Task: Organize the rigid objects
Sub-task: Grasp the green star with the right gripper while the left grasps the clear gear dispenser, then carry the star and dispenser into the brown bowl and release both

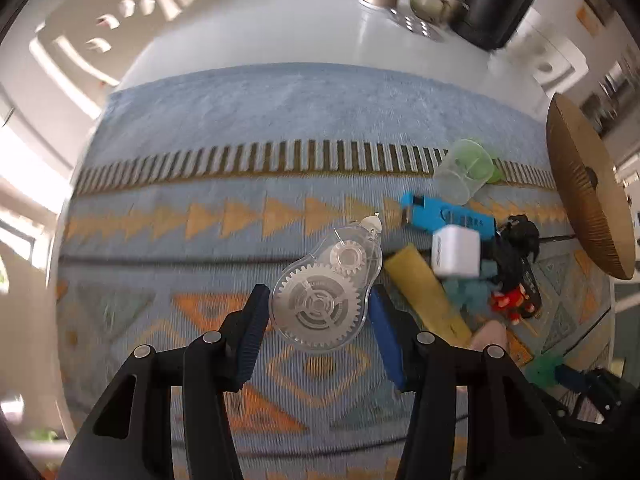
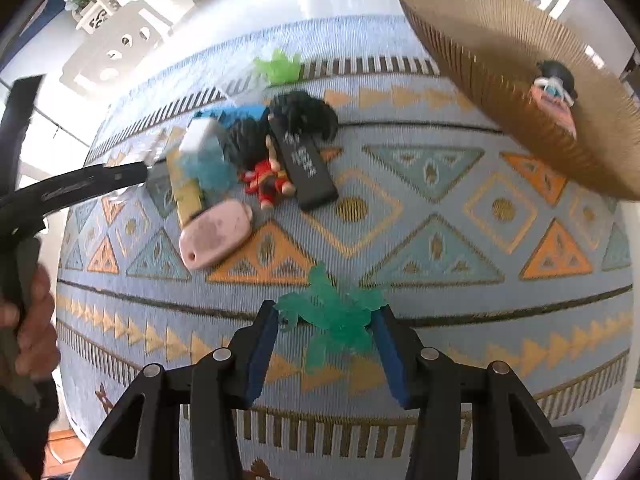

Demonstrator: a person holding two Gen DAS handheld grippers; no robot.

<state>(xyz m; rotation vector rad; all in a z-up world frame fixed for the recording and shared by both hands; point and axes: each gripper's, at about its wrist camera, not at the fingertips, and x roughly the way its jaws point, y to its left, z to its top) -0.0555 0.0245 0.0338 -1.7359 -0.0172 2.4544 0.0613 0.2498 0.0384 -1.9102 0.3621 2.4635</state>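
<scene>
A clear correction-tape dispenser (image 1: 320,300) with grey gears sits between the blue pads of my left gripper (image 1: 318,296), which press on both its sides over the patterned blue mat (image 1: 240,120). My right gripper (image 2: 328,312) is shut on a translucent green toy figure (image 2: 336,312), its limbs sticking out above and below the pads. A pile of small objects lies on the mat: a pink oval case (image 2: 214,234), a black stick (image 2: 306,168), a red figurine (image 2: 268,182), a yellow bar (image 1: 424,292), a white cube (image 1: 456,254) and a blue piece (image 1: 444,216).
A ribbed golden plate (image 2: 500,60) stands at the mat's right side with a small figurine (image 2: 554,92) in it. A clear cup (image 1: 466,170) lies tipped beside the pile. A person's hand (image 2: 28,320) holds the left tool. Cups and a dark container stand at the table's far end.
</scene>
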